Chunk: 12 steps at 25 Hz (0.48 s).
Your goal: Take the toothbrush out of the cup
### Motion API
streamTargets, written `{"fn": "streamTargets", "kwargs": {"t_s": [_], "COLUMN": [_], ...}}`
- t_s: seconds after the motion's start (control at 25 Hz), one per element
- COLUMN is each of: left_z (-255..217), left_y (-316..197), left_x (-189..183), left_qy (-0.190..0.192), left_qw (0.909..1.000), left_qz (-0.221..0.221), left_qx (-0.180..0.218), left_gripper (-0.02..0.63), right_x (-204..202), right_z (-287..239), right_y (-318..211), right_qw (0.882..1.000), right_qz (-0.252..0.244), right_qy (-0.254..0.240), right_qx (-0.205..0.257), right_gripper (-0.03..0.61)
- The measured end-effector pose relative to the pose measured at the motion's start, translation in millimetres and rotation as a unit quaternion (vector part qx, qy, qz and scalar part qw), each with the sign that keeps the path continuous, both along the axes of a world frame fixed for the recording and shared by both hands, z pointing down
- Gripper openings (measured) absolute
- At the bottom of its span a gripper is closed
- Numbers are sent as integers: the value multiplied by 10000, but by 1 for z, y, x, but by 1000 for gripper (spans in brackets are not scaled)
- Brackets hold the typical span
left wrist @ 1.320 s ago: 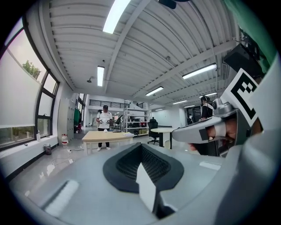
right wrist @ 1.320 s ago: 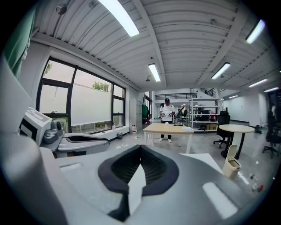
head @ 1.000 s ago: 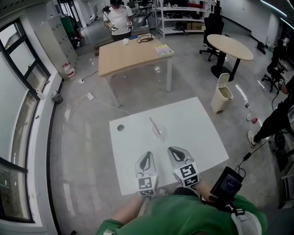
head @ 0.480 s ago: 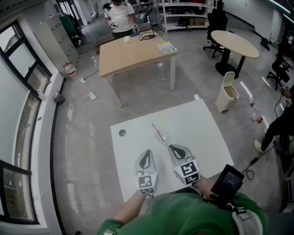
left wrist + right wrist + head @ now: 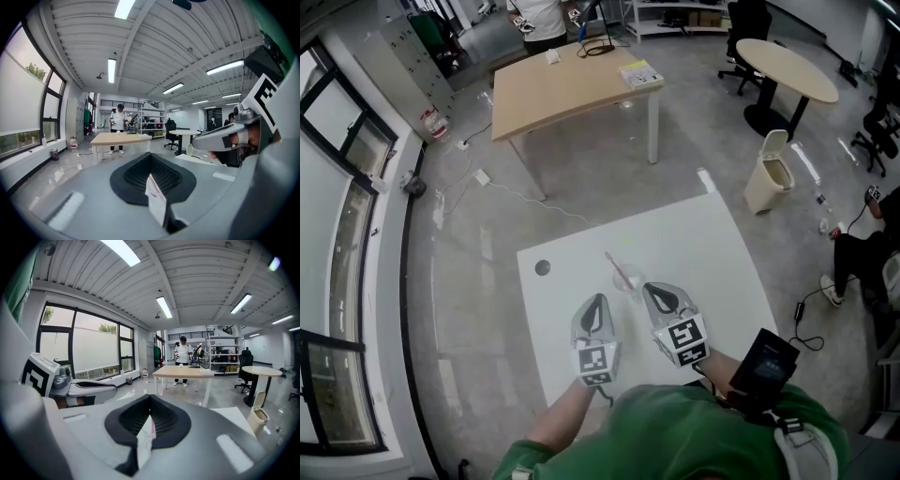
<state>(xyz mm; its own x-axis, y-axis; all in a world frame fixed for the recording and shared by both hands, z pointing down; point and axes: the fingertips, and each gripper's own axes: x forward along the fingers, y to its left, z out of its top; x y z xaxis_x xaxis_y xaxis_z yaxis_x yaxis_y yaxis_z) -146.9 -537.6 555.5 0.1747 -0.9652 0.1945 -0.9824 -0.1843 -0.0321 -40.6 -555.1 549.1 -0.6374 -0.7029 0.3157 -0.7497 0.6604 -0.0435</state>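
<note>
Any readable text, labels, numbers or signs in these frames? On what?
Nothing is legible.
left gripper and right gripper cubes: black square marker patterns, no letters.
paper tag in the left gripper view: reddish print, too blurred to read.
second tag in the right gripper view: likewise blurred.
booklet on the wooden table: print too small to read.
</note>
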Motion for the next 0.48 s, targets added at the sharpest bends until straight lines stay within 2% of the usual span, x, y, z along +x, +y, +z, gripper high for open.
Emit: {"fn": "streamTargets", "kwargs": {"t_s": [0.48], "left_z": [53], "left_y": [-47], "left_x": [-7], "left_qy": [182], "left_qw": [9980], "left_qz": [-83], "left_qx": [-596], "left_gripper": [6], "right_x": [-6], "right_z": [44], "right_y": [-44], "right_qw": [9988], "right_qz": [-62], "right_qy": [88], "right_qx": [-471], "right_gripper": [3]}}
